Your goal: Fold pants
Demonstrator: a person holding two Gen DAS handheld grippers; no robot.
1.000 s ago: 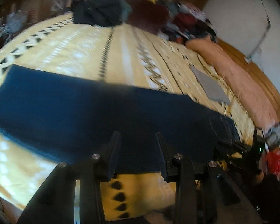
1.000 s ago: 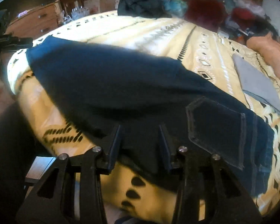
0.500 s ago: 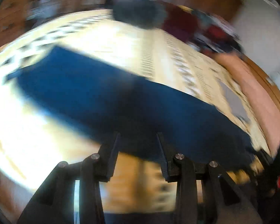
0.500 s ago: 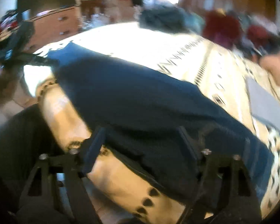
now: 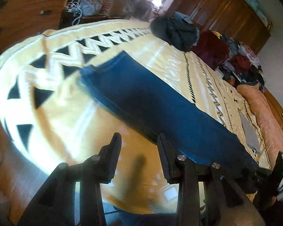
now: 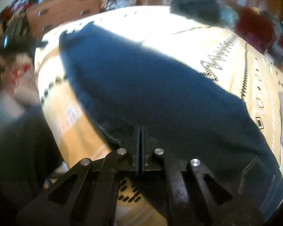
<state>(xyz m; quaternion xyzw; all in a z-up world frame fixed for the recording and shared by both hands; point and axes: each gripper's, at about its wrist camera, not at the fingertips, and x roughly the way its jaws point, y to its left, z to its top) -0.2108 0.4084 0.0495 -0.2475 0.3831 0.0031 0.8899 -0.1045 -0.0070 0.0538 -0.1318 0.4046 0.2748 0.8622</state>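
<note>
Dark blue pants (image 5: 152, 101) lie flat in a long strip across the yellow patterned bedspread (image 5: 52, 101). My left gripper (image 5: 139, 141) is open and empty, just off the near edge of the pants, toward the leg end. In the right wrist view the pants (image 6: 151, 86) fill the middle, with a back pocket (image 6: 258, 177) at lower right. My right gripper (image 6: 140, 130) has its jaws pressed together at the near edge of the pants; whether cloth is pinched between them is hidden.
A heap of dark clothes (image 5: 177, 30) and red garments (image 5: 213, 49) sit at the far side of the bed. A pink pillow (image 5: 264, 113) and a grey folded cloth (image 5: 250, 131) lie at the right. A wooden dresser (image 6: 66, 3) stands beyond the bed's left end.
My right gripper opened wide, then closed at the pants' near edge. My left gripper moved left toward the leg end and stayed open.
</note>
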